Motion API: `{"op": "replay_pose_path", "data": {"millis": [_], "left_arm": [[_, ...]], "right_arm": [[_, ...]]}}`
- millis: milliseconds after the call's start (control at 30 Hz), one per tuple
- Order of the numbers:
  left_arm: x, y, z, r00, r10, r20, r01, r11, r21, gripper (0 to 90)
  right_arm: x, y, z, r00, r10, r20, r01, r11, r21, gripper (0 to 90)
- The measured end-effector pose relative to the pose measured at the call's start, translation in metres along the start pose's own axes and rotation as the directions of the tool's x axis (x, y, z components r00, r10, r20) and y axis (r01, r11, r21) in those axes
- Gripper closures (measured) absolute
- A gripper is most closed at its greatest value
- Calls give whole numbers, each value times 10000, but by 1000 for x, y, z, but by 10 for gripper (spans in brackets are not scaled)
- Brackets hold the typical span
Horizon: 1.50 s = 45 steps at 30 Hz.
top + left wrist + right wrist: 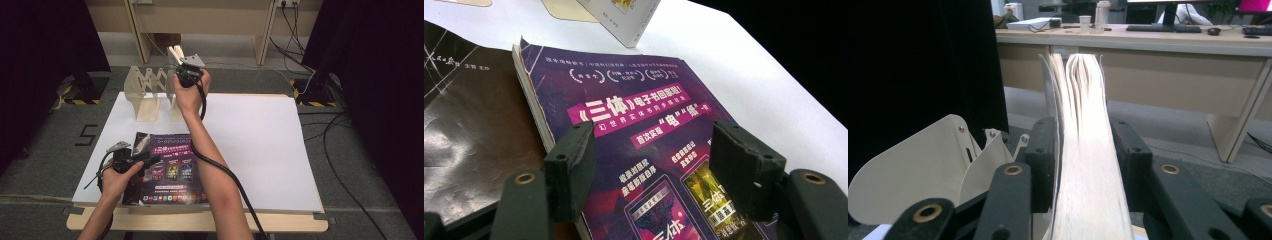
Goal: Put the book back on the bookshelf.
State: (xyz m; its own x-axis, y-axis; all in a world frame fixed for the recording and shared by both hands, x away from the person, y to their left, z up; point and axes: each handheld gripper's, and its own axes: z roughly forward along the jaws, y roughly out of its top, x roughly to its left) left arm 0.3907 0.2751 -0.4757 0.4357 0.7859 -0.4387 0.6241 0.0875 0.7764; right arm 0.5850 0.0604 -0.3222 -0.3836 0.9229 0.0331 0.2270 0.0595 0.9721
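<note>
The right gripper [186, 64] holds a pale-paged paperback book [1087, 150] upright at the near end of the cream accordion-style book rack [147, 90], which stands at the far left of the white tabletop [260, 140]. In the right gripper view its jaws flank the book's page edge at a middling width, pads against the covers, so the book seems held, steadied vertical to slide in beside the rack's dividers.

The left gripper [131, 161] hovers near the tabletop's front edge over a purple-covered paperback book [634, 130] lying flat beside a dark brown glossy book [469, 130]. Its jaws stand wide with nothing between them, probably poised for the next pick-up once the first book is shelved.
</note>
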Motion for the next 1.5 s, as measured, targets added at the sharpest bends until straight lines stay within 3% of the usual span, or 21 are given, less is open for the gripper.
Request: {"op": "replay_pose_path", "data": {"millis": [200,567,833,1500], "left_arm": [[0,0,0,10000,57,-6,-57,10000,44,345],[-1,0,0,10000,-26,56,26,10000,-5,345],[-1,0,0,10000,-45,53,45,10000,8,345],[-1,0,1,10000,-27,-10,27,10000,49,347]], "right_arm": [[-1,-1,-8,9998,-61,-195,62,9999,91,604],[-1,-8,-26,9987,-55,-503,50,9999,-99,619],[-3,-13,-37,9987,-304,-416,298,9995,-141,595],[-12,-27,-70,9978,-135,-643,116,9995,-302,589]]}}
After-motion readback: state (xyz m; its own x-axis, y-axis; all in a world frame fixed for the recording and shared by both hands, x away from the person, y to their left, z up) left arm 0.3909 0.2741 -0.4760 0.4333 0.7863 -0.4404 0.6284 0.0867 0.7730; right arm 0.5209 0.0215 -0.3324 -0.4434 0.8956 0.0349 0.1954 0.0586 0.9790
